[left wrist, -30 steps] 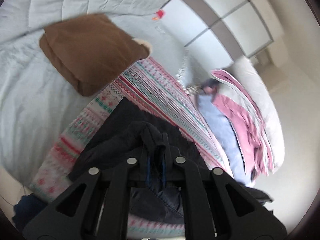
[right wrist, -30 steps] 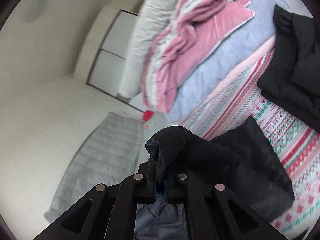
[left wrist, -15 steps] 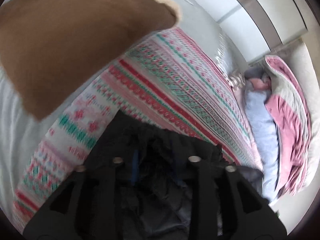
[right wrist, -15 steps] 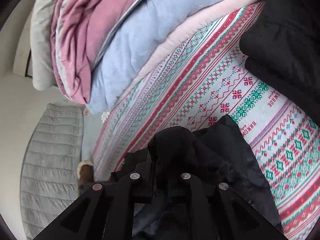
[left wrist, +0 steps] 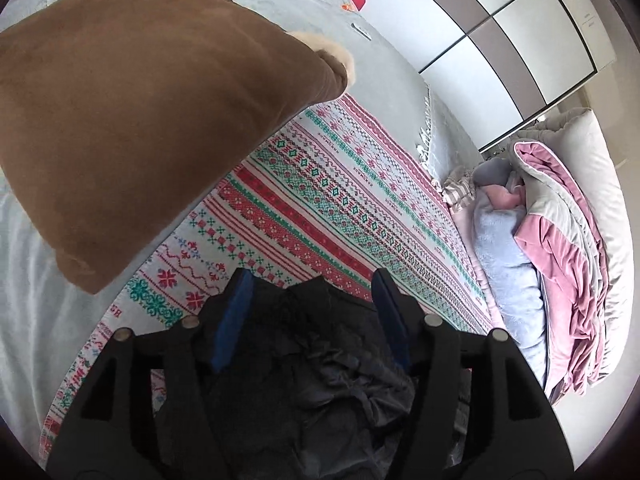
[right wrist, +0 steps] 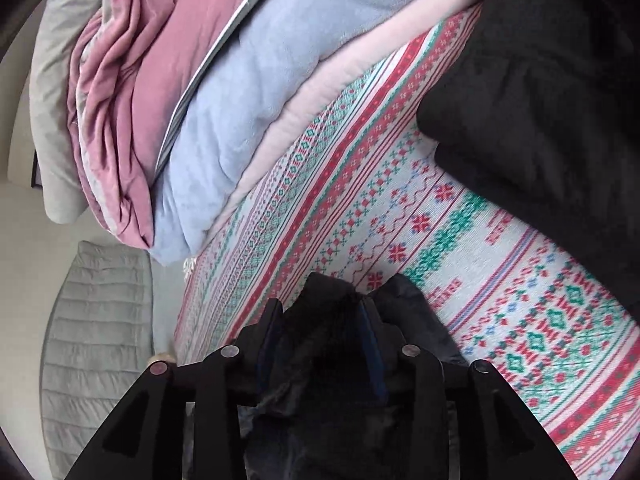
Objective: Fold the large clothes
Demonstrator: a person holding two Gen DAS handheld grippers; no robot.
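Opening, both the left hand-held gripper (left wrist: 312, 280) and the right hand-held gripper (right wrist: 320, 308) release the crumpled black padded jacket (left wrist: 312, 368) lying between their jaws on the red-and-green patterned knitted blanket (left wrist: 320, 200).

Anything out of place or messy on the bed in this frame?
Nothing looks damaged or spilled. The dark jacket lies bunched on the patterned blanket between both grippers' opening jaws, left gripper and right gripper. The pink and blue bedding is heaped loosely at the blanket's edge, untidy but not odd.
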